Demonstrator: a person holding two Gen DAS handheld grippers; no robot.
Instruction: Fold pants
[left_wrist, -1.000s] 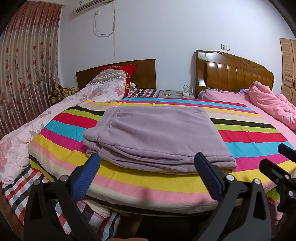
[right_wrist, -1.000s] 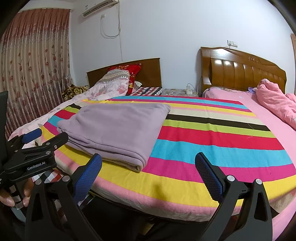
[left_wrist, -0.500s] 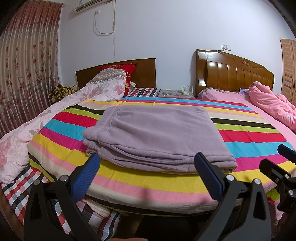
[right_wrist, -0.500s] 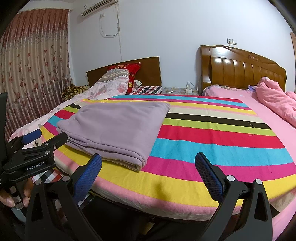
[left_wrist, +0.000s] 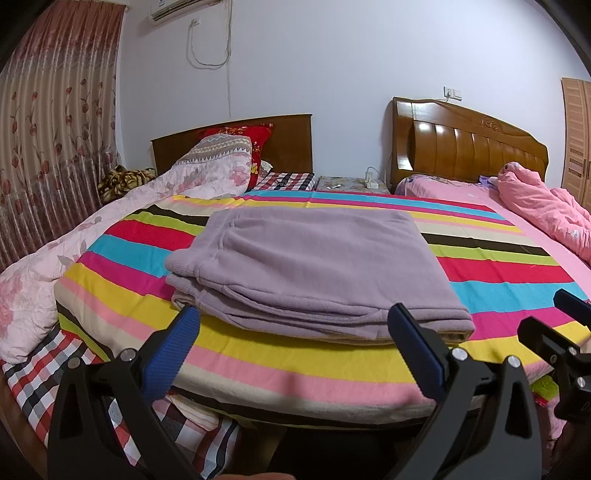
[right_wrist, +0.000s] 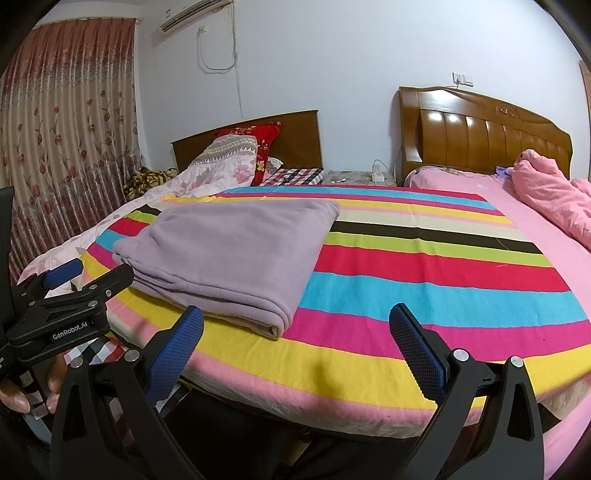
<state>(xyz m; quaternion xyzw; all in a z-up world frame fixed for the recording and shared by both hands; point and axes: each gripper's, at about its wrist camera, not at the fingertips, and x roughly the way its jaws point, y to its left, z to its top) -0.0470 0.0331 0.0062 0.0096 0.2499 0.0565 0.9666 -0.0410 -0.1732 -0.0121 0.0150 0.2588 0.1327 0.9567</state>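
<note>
Lying folded on striped blanket (left_wrist: 332, 354), lilac pants (left_wrist: 314, 269) beyond both wide-spread, empty grippers (left_wrist: 295, 332) (right_wrist: 295, 332)

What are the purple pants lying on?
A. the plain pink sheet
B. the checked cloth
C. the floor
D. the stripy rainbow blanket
D: the folded purple pants rest flat on the stripy blanket, with both grippers, left and right, open and off the cloth.
</note>
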